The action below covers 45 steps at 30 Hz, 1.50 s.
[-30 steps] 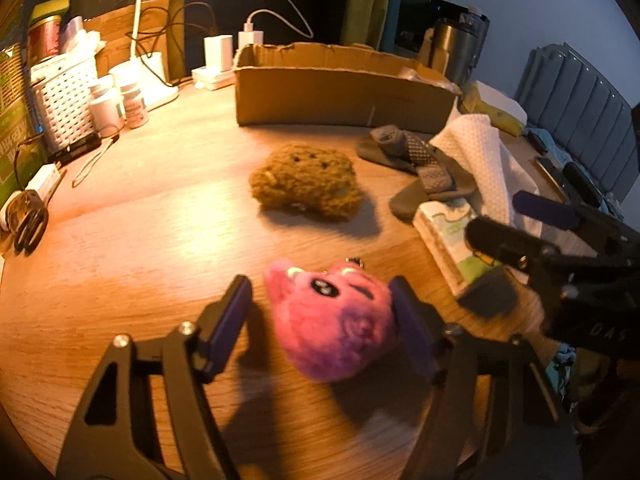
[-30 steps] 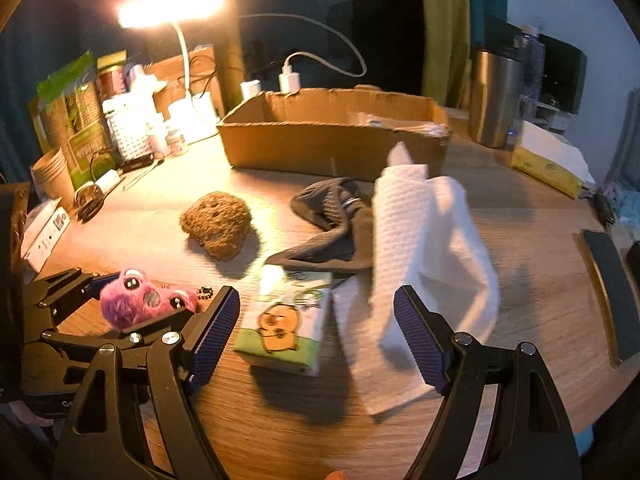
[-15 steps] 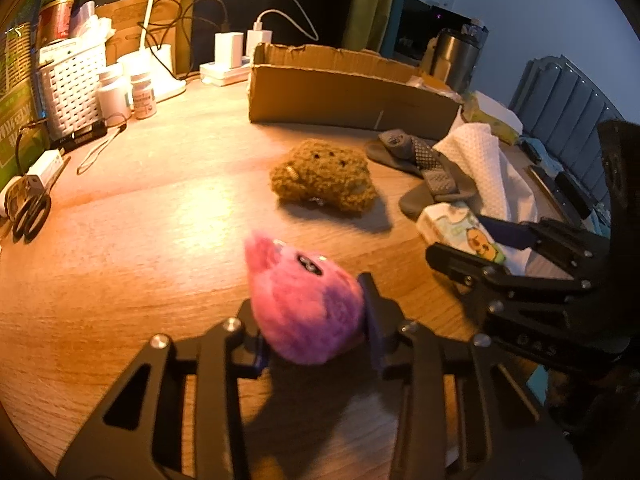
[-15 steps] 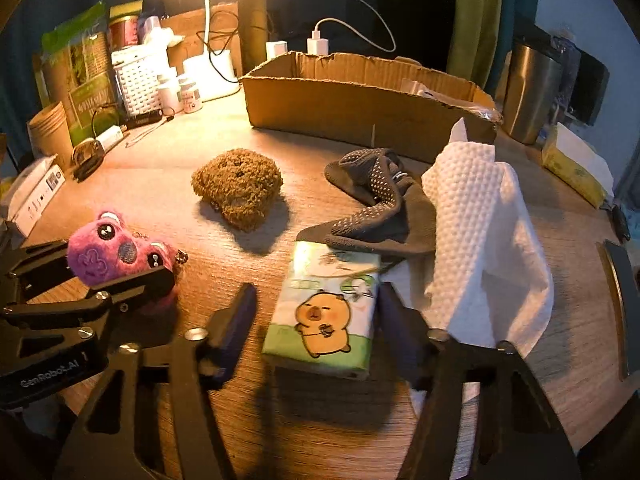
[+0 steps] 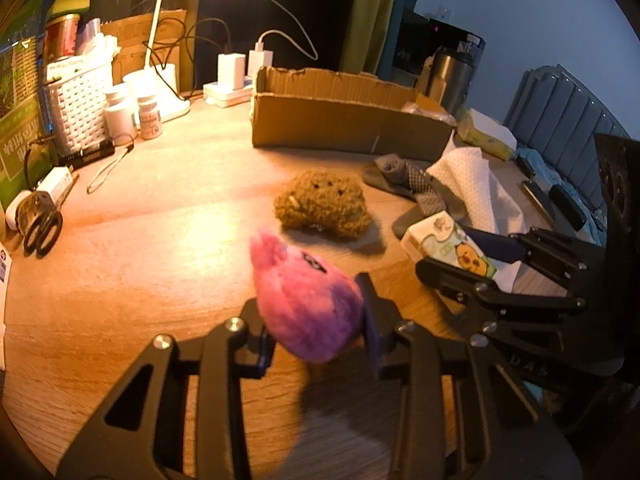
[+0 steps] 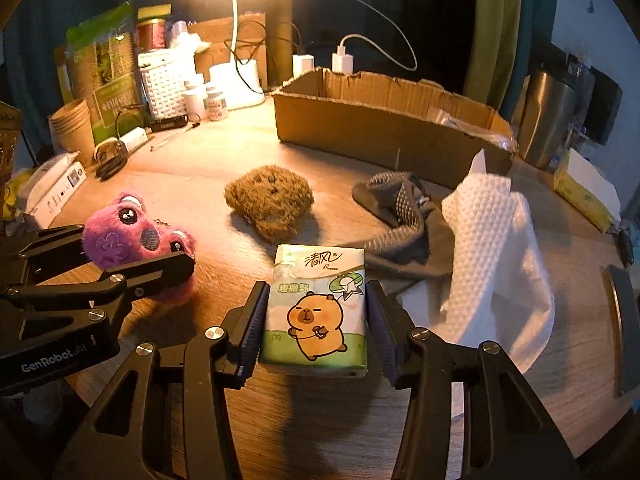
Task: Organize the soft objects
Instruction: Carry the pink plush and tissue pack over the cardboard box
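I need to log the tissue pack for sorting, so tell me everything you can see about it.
The tissue pack is a small soft rectangular packet in glossy plastic wrap, white and green, printed with an orange cartoon capybara and Chinese lettering. It lies flat, printed face up, on the wooden table. The right hand-held gripper is closed on its two long sides. Its far end lies next to the grey sock, and the white paper towel is to its right.

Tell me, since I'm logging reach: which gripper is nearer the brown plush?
Left. The left gripper, holding the pink plush, sits just before the brown plush; the right gripper is farther back.
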Each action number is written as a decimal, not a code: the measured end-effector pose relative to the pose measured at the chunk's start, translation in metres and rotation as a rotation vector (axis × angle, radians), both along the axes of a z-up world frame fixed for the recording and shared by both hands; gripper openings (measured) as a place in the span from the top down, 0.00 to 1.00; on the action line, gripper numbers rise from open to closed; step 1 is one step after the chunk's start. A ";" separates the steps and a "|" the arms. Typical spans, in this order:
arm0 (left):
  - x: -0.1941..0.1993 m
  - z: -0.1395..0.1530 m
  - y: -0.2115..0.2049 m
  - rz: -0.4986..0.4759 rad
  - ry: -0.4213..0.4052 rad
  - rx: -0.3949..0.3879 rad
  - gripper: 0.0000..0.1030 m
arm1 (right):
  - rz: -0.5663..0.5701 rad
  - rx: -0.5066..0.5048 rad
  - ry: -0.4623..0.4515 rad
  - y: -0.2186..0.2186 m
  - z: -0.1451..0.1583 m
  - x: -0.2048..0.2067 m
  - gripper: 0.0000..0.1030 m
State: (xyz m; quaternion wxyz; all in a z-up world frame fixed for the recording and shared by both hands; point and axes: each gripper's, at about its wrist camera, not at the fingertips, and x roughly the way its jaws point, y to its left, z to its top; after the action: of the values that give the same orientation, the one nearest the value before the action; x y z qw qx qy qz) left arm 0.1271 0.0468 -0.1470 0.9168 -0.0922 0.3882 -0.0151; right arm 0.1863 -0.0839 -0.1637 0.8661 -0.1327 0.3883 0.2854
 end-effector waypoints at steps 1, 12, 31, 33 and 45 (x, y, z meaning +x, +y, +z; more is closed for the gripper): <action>0.000 0.002 0.000 0.000 -0.004 0.001 0.65 | 0.001 0.004 -0.004 0.000 0.002 0.000 0.51; 0.003 0.018 0.000 -0.010 -0.040 0.009 0.66 | 0.006 0.040 -0.050 -0.001 0.029 0.005 0.51; 0.022 0.059 0.011 0.023 -0.122 -0.009 0.66 | 0.007 0.082 -0.113 -0.003 0.064 0.031 0.51; 0.026 0.065 0.011 0.023 -0.134 -0.007 0.66 | 0.005 0.086 -0.120 -0.004 0.067 0.037 0.51; 0.055 0.091 0.012 0.039 -0.178 0.017 0.66 | -0.009 0.110 -0.153 -0.012 0.083 0.071 0.51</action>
State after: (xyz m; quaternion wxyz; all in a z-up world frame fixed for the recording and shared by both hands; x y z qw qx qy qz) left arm 0.1824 0.0590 -0.0562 0.9486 -0.0905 0.3032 -0.0022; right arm 0.2577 -0.0959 -0.0809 0.9006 -0.1045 0.3052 0.2913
